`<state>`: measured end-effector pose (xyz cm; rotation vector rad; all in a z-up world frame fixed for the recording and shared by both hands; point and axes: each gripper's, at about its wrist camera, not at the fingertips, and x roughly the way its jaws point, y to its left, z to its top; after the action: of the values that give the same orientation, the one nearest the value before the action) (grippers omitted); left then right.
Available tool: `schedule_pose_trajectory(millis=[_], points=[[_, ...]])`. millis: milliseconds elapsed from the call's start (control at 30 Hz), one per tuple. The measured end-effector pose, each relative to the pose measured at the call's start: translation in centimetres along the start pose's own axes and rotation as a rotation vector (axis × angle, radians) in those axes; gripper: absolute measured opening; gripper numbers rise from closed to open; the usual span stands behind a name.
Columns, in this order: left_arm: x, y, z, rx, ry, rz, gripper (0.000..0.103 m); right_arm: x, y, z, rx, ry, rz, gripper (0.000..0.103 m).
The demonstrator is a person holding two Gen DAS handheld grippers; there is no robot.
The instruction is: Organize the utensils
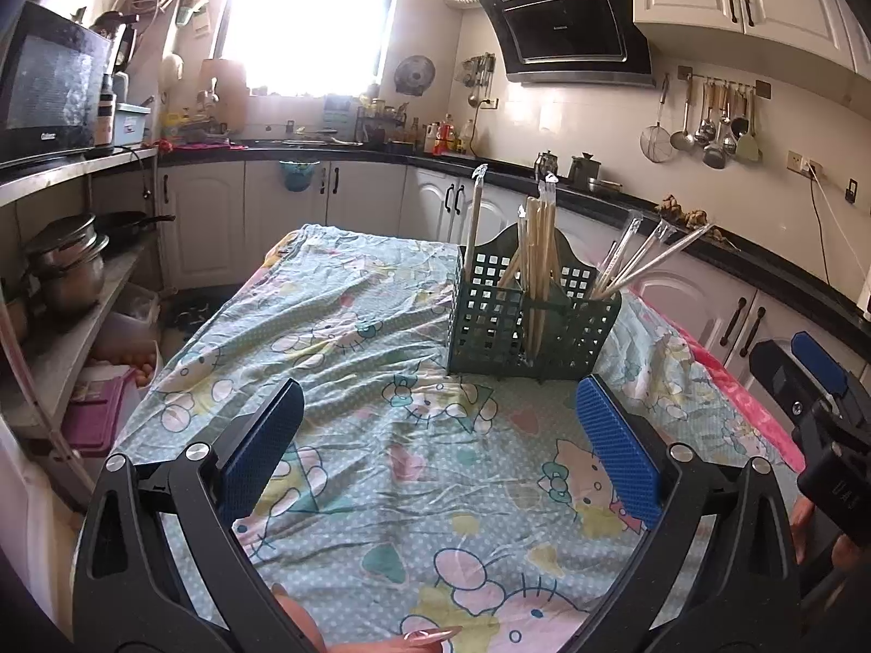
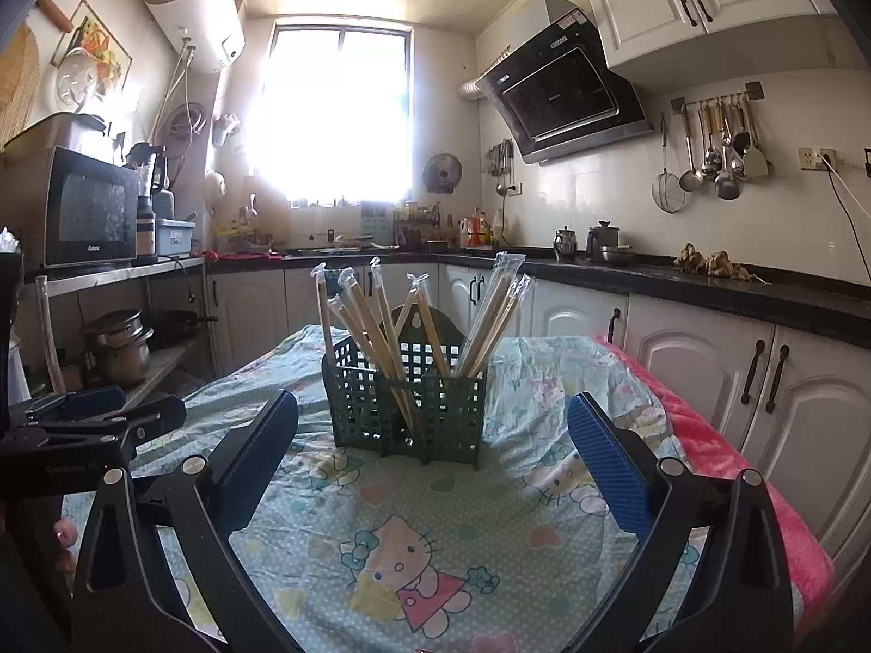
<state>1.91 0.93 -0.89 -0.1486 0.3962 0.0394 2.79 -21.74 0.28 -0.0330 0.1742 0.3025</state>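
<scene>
A dark green lattice utensil holder [image 1: 522, 321] [image 2: 405, 405] stands on the table, which is covered by a cartoon-cat cloth [image 1: 348, 337] [image 2: 413, 495]. Several plastic-wrapped wooden chopsticks [image 1: 536, 250] [image 2: 381, 321] stand in its compartments, leaning outward. My left gripper [image 1: 438, 441] is open with nothing between its blue pads, a short way in front of the holder. My right gripper [image 2: 433, 451] is also open and empty, facing the holder from close by. In the left wrist view the right gripper's body [image 1: 816, 397] shows at the right edge.
Dark countertop [image 2: 707, 283] and white cabinets run behind and right of the table. A shelf with a microwave [image 2: 90, 207] and pots [image 1: 65, 261] stands to the left. Ladles hang on a wall rail [image 1: 713, 125]. A pink blanket [image 2: 724, 462] shows along the table's right edge.
</scene>
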Motion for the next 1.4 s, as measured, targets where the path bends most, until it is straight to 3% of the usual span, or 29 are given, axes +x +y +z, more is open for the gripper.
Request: schedule_pose_trajectory(millis=[1400], points=[[-0.07,0.12,0.01,-0.001,-0.001,0.011,0.092,-0.1,0.42,-0.15,-0.008,0.003,0.018,0.097]])
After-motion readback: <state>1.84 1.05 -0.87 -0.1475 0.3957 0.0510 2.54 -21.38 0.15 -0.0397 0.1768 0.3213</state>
